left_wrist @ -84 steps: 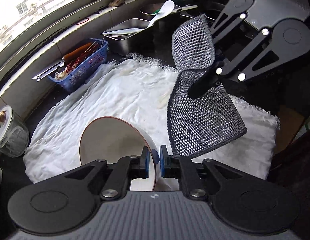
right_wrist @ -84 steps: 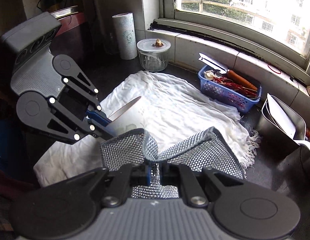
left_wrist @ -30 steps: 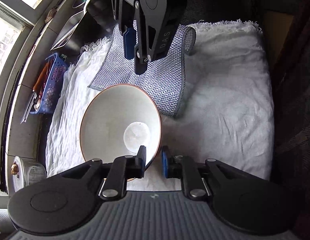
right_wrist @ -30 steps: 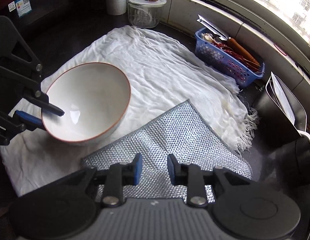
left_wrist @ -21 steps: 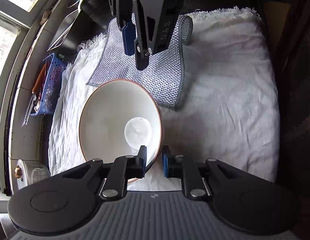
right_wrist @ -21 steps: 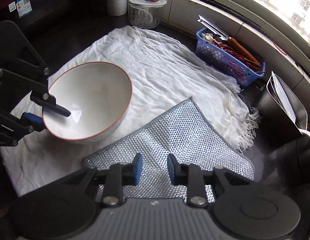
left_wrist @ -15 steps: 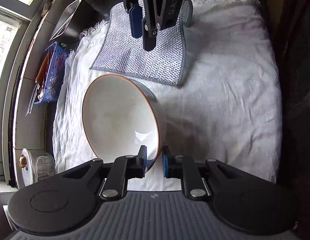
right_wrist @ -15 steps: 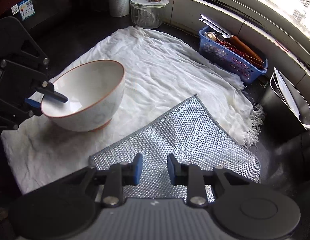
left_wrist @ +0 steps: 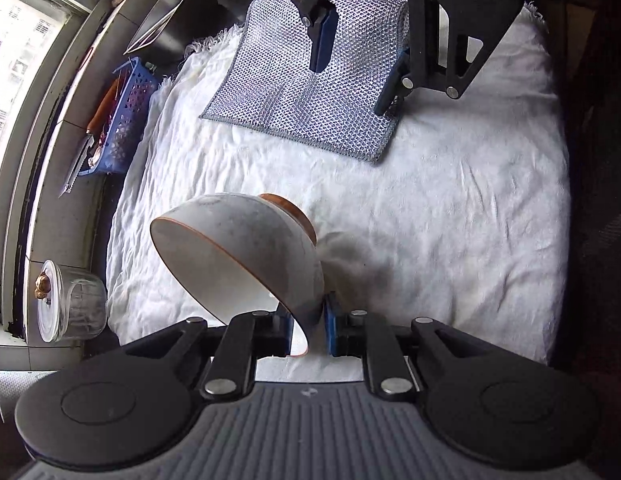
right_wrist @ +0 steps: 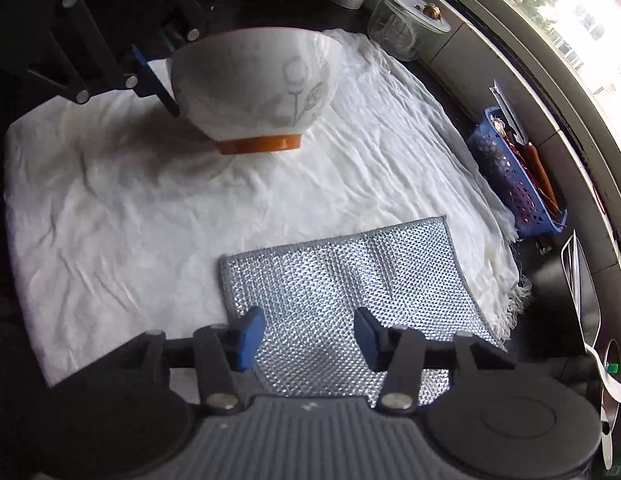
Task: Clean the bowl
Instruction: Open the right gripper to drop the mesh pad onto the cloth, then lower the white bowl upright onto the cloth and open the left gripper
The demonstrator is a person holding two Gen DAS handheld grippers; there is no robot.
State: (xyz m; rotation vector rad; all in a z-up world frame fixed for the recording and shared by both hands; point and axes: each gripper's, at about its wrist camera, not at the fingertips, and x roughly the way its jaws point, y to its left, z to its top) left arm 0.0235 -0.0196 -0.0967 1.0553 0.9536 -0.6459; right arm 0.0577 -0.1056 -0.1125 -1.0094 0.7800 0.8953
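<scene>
L gripper [left_wrist: 308, 334] has its blue pads clamped on the rim of the bowl [left_wrist: 246, 248], one pad inside the wall, one outside; bowl's white w/ orange rim line + orange foot ring. In the L wrist view it looks tipped, mouth facing toward the window side, foot pointing toward the mesh scrub cloth [left_wrist: 310, 92]; in the R wrist view the bowl [right_wrist: 256, 80] shows its grey flower print, and whether the foot touches the white towel [right_wrist: 130, 216] under it or sits just above, can't tell. R gripper [right_wrist: 306, 334] is spread wide, nothing between the pads, hovering right over the near edge of the mesh scrub cloth [right_wrist: 342, 276], which lies flat on the towel, well apart from the bowl. From the L wrist view the R gripper [left_wrist: 356, 70] is over the far part of the cloth, fingers apart. Along the window ledge: blue basket [right_wrist: 514, 184] w/ red bits inside, glass jar [right_wrist: 406, 20] w/ lid, steel tray [left_wrist: 162, 28] just past the towel's fringe
</scene>
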